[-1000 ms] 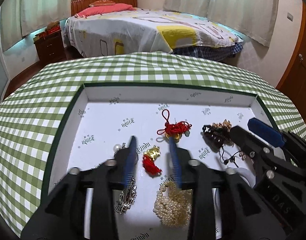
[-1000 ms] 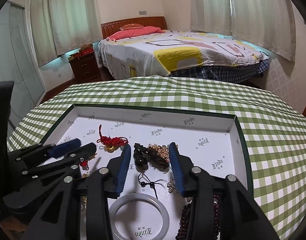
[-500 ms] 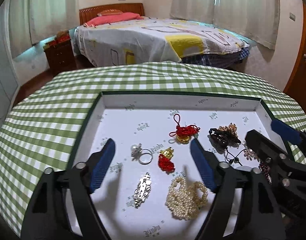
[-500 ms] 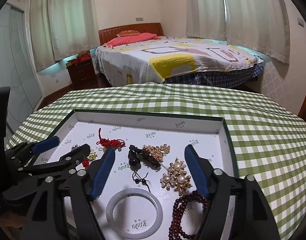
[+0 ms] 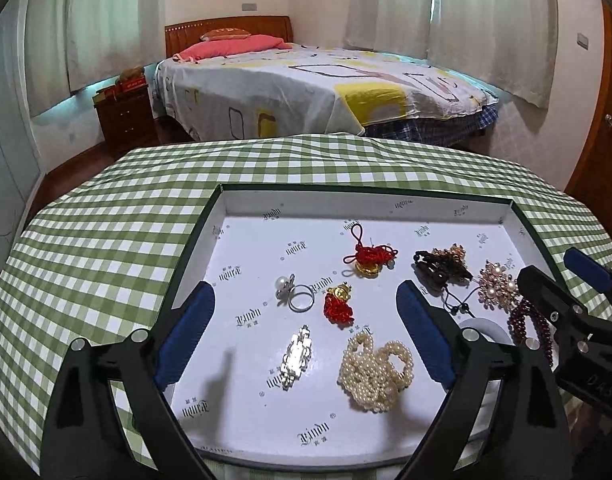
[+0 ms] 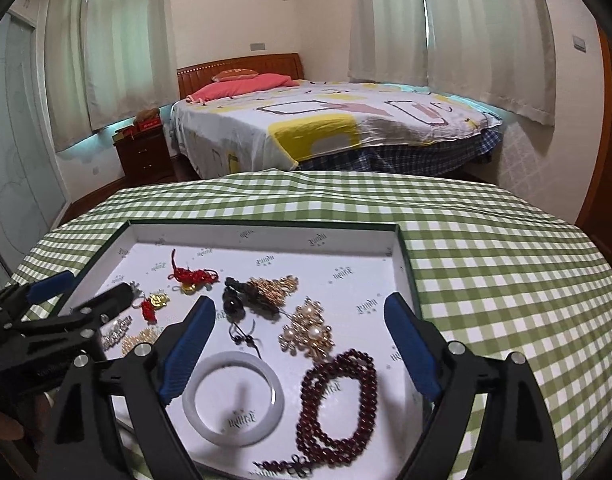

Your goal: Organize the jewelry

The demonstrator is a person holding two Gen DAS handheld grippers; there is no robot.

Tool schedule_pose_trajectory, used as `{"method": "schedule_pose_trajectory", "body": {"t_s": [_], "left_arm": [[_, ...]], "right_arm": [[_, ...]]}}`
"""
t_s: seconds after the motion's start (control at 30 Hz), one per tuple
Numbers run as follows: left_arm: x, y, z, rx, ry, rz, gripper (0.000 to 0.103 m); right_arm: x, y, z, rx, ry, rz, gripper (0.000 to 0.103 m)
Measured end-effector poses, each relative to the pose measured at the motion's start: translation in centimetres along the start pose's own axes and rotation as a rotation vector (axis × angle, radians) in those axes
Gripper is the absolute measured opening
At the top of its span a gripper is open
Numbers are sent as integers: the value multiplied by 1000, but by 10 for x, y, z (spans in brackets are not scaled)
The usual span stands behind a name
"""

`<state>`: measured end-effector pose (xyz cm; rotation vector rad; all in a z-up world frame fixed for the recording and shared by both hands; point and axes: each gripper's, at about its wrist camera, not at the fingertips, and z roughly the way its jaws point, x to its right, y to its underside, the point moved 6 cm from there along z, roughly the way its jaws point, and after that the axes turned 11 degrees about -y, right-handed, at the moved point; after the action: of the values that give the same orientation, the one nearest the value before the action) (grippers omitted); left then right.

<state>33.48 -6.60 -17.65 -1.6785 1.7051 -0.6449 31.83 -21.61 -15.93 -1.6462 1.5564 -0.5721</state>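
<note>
A bed with a patterned cover is seen at the back of the room, with a dark wooden nightstand beside it. In front, a table is covered by a green-and-white checked tablecloth. On the cloth a shallow white-lined tray with a dark green rim is set, and the jewelry is spread across its floor.

The left gripper is held over the tray's left half; its jaws are opening and stand wide, with nothing pressed between the blue pads. The right gripper is held over the right half, its jaws likewise opening wide and gripping nothing.

A dark red bead bracelet and a white bangle are laid near the front right. A pearl strand is heaped at the front centre. Farther back, a gold-and-pearl brooch, a dark beaded ornament and a red knot charm are seen. A silver clip, a small red-and-gold charm and a pearl ring are laid left of centre.
</note>
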Motion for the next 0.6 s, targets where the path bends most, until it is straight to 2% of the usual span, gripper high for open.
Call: {"method": "schedule_pose_trajectory", "body": {"t_s": [0.2, 0.6], "left_arm": [[-5, 4, -20, 10, -3, -4, 90], [-28, 11, -98, 57, 5, -76, 94]], "right_arm": [[-1, 1, -14, 13, 9, -2, 84], [-20, 8, -74, 43, -1, -24, 84]]}}
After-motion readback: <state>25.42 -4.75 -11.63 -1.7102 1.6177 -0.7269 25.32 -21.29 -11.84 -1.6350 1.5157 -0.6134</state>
